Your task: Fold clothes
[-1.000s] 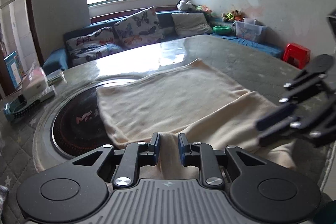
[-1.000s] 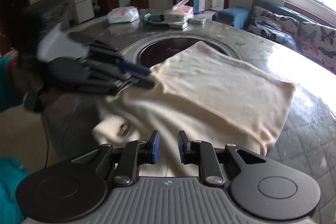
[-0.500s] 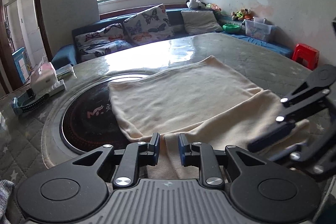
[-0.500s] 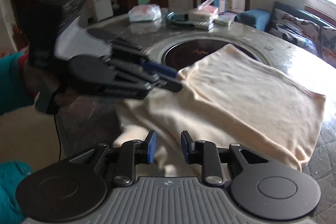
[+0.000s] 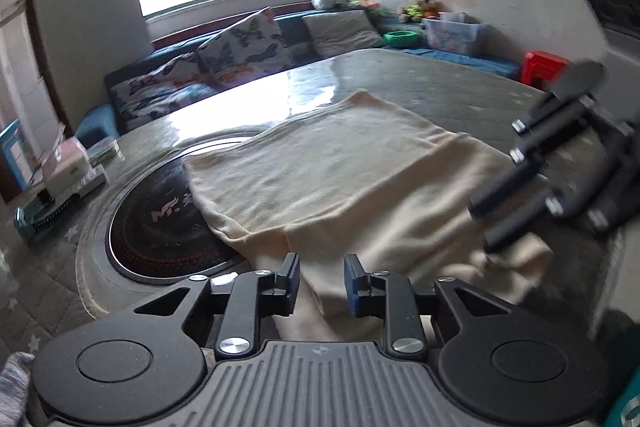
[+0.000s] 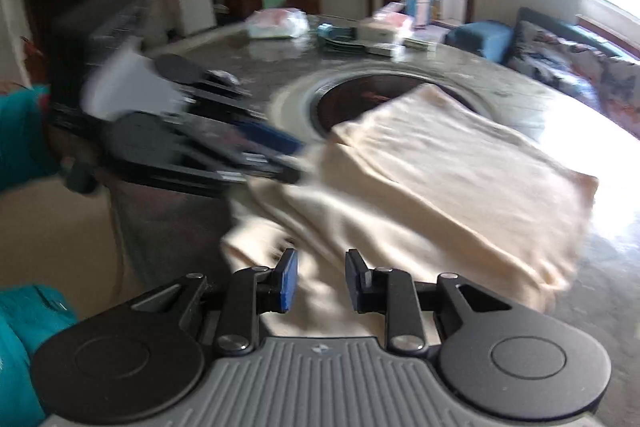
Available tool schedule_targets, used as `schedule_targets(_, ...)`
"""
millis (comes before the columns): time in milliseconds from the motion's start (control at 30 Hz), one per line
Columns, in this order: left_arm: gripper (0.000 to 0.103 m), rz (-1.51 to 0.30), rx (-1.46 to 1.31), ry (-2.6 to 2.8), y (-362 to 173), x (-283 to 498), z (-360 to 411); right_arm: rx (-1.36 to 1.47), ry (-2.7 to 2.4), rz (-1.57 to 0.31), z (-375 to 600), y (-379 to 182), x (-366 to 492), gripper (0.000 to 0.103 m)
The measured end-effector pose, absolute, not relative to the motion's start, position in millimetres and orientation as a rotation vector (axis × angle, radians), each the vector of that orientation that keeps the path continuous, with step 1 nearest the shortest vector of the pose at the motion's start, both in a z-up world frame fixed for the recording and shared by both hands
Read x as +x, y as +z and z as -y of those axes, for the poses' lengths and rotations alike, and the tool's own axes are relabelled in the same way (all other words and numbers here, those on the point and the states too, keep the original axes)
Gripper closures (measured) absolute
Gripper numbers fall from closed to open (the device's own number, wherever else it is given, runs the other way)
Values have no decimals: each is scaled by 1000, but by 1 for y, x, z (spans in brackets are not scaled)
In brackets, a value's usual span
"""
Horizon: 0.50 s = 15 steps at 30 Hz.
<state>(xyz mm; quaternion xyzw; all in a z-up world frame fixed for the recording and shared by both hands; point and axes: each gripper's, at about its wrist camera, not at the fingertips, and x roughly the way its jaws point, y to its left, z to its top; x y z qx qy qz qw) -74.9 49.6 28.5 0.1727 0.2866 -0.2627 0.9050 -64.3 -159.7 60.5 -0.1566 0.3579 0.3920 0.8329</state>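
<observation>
A cream garment [image 5: 340,167] [image 6: 440,167] lies on the round table [image 5: 440,83], folded over itself, its near edge rumpled and hanging toward me. My left gripper [image 5: 321,283] hovers over that near edge, open by a narrow gap with flat cloth showing beneath. The right wrist view shows it blurred at the garment's left corner [image 6: 296,159]. My right gripper [image 6: 318,281] is open by a similar gap above the rumpled hem. From the left wrist it appears at the garment's right corner [image 5: 482,225].
A dark round hotplate [image 5: 160,223] sits in the table's middle, partly under the garment. Tissue boxes and packets [image 6: 276,23] stand at the far side. A sofa [image 5: 240,67] and a red stool [image 5: 544,65] are beyond. A teal sleeve [image 6: 20,131] is behind the left gripper.
Both grippers' fingers have spread slightly and both have drawn back and up from the garment's near edge. The garment's far part has not moved.
</observation>
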Motion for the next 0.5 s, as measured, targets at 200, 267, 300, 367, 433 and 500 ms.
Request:
schedule_targets(200,70,-535,519,-662,25,-117,-44,-455,741,-761,183,63,-75,70)
schedule_targets(267,69,-522,567,-684,20,-125,-40,-497,737,-759,185,61,-80,66)
schedule_targets(300,69,-519,577,-685,17,-125,-38,-519,736,-756,186,60,-82,66)
schedule_targets(367,69,-510,598,-691,12,-124,-34,-560,746,-751,185,56,-88,64)
schedule_targets(433,69,-497,620,-699,9,-123,-32,-595,754,-746,183,53,-93,63)
schedule_targets(500,69,-492,627,-702,8,-122,-32,-632,759,-737,183,49,-98,62)
